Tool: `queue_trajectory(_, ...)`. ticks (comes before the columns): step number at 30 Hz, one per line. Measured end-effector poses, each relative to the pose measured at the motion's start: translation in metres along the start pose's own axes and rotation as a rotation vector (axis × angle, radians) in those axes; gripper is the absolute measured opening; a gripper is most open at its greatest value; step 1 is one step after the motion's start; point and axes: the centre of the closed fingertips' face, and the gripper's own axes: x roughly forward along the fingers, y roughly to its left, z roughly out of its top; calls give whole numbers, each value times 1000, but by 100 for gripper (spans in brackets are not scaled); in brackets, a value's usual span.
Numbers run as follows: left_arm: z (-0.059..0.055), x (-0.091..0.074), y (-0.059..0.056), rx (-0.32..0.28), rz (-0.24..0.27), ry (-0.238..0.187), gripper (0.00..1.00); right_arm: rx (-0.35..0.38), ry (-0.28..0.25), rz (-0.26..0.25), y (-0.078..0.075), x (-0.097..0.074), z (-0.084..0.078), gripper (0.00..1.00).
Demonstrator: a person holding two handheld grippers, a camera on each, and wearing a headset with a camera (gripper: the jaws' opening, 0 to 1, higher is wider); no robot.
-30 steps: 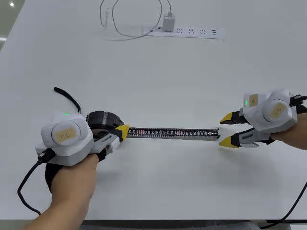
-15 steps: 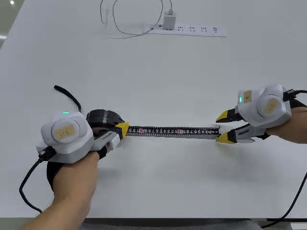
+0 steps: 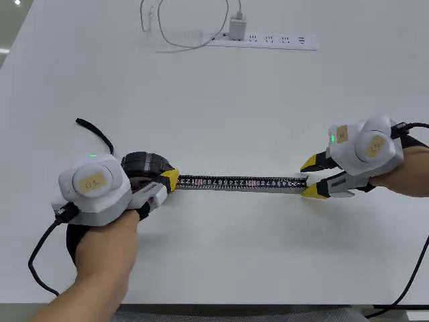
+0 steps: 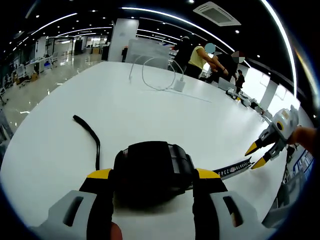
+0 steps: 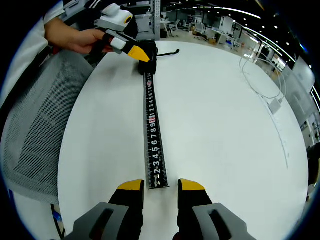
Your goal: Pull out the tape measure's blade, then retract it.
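Observation:
A black tape measure case (image 3: 146, 168) sits on the white table, and my left gripper (image 3: 167, 181) is shut on it; the left gripper view shows the case (image 4: 152, 167) wedged between the yellow-tipped jaws. Its blade (image 3: 241, 182) lies flat on the table, pulled out toward the right. My right gripper (image 3: 310, 178) is open at the blade's far end. In the right gripper view the blade (image 5: 152, 135) runs away from me and its tip sits between the jaws of the right gripper (image 5: 161, 185), touching neither.
The case's black wrist strap (image 3: 94, 134) trails to the back left. A white power strip (image 3: 268, 41) with a charger and a looped white cable (image 3: 181, 33) lies at the table's far side. A grey mesh chair (image 5: 35, 125) stands by the table's near edge.
My right gripper has moved left to the blade's end, so the tip now lies between its open jaws. The left gripper and the case have stayed put.

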Motion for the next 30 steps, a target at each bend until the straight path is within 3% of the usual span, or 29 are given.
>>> queue_trajectory(30,0,1,1,3,1,6,60,-28,23,11,1,6,-3,12)
